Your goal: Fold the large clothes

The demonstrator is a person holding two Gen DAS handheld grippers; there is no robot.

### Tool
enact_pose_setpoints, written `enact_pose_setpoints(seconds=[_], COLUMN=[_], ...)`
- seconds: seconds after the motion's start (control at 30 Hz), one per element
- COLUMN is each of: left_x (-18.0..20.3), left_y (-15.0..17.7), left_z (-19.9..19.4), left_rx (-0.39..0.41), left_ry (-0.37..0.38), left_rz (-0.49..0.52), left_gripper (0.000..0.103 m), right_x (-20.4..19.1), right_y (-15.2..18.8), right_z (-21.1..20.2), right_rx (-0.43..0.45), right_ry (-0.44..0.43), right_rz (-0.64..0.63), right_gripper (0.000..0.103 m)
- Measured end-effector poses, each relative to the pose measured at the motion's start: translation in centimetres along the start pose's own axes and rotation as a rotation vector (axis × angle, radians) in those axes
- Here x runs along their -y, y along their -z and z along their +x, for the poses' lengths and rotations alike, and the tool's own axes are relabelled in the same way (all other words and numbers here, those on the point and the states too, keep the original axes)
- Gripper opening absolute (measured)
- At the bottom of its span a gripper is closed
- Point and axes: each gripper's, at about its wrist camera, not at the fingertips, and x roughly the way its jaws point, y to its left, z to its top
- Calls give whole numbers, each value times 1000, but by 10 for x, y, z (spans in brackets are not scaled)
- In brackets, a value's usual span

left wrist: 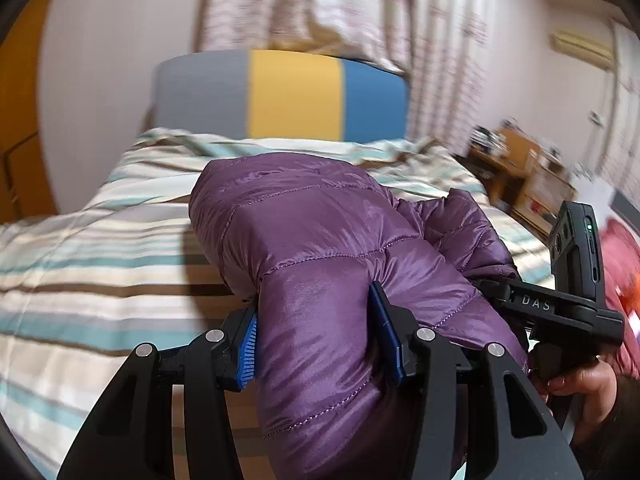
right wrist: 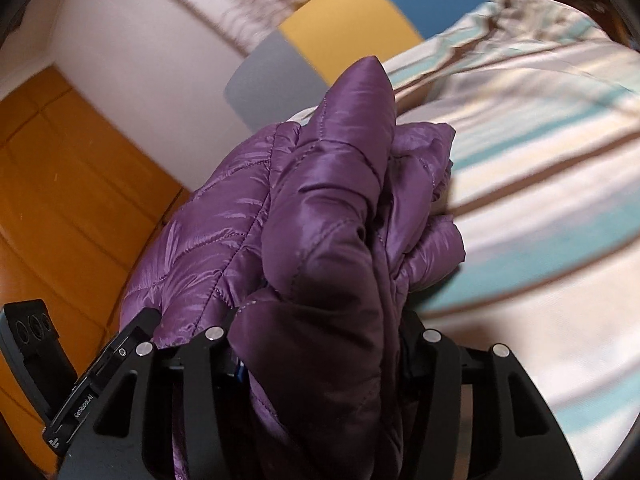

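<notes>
A purple quilted puffer jacket (left wrist: pixel 304 232) is bunched up and held above the striped bed cover (left wrist: pixel 80 264). My left gripper (left wrist: pixel 316 340) is shut on a thick fold of the jacket, with blue pads pressed on both sides. My right gripper (right wrist: pixel 320 352) is shut on another bunched part of the jacket (right wrist: pixel 328 208); its fingertips are hidden in the fabric. In the left wrist view the right gripper's body (left wrist: pixel 560 304) shows at the right, close beside the jacket, held by a hand (left wrist: pixel 588 384).
The bed has a grey, yellow and blue headboard (left wrist: pixel 280 96) against a wall with curtains (left wrist: pixel 360 8). Wooden furniture (left wrist: pixel 520 176) stands right of the bed. An orange wooden floor (right wrist: pixel 60 184) lies left of the bed. A red item (left wrist: pixel 620 264) lies at far right.
</notes>
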Motion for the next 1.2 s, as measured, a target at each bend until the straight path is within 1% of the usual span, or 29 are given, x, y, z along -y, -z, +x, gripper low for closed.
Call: enact_pose_setpoints(seconds=[0.17, 0.3, 0.37, 0.4, 0.43, 0.47, 0.53, 0.57, 0.6, 0.63, 0.7, 0.73, 0.8, 0.87, 0.93, 1.03, 1.07, 1.1, 1.13, 1.17, 1.2], left_x=[-59, -97, -109, -112, -114, -113, -114, -115, -117, -120, -128, -130, -133, -131, -126, -122, -122, -119, -117, -116, -116], left_y=[6, 20, 31, 34, 39, 42, 44, 44, 46, 45, 45, 45, 45, 47, 49, 49, 49, 49, 49, 49, 49], left_z=[-5, -1, 4, 6, 9, 11, 14, 15, 14, 15, 12, 10, 3, -3, -1, 9, 13, 15, 19, 21, 22], left_rx=[-1, -44, -66, -75, -76, -74, -76, -75, -75, -75, -88, -88, -79, -63, -65, -101, -114, -120, -127, -136, -140], left_ry=[-115, -208, -248, -258, -272, -288, -280, -273, -272, -282, -289, -282, -281, -304, -333, -363, -374, -384, -397, -406, -409], left_rz=[-86, -136, -154, -154, -144, -129, -140, -159, -188, -203, -257, -282, -323, -323, -287, -243, -224, -206, -183, -174, -171], left_gripper=[50, 50, 56, 61, 66, 68, 69, 69, 73, 80, 88, 91, 91, 92, 94, 94, 94, 95, 95, 95, 95], right_x=[-45, -69, -75, -79, -80, -80, -71, -69, -65, -68, -70, -73, -79, -86, -87, -86, -83, -78, -75, -69, -64], right_y=[-4, 3, 11, 15, 17, 20, 18, 17, 17, 13, 11, 13, 18, 26, 32, 39, 37, 35, 35, 33, 32], right_z=[62, 115, 126, 133, 136, 139, 141, 141, 140, 142, 137, 132, 122, 109, 104, 109, 117, 124, 126, 130, 132], right_rx=[-56, -131, -135, -130, -122, -114, -115, -116, -114, -108, -79, -61, -24, 31, 53, 23, 1, -31, -55, -79, -106], right_ry=[-22, -26, -13, 14, 33, 55, 77, 85, 104, 125, 170, 196, 242, 307, 357, 399, 408, 410, 409, 402, 377], right_rz=[-139, -211, -254, -293, -317, -338, -314, -296, -280, -277, -309, -335, -384, -445, -471, -489, -492, -481, -466, -443, -414], right_gripper=[52, 52, 54, 55, 60, 64, 69, 75, 78, 82, 84, 85, 86, 93, 94, 94, 95, 96, 100, 100, 100])
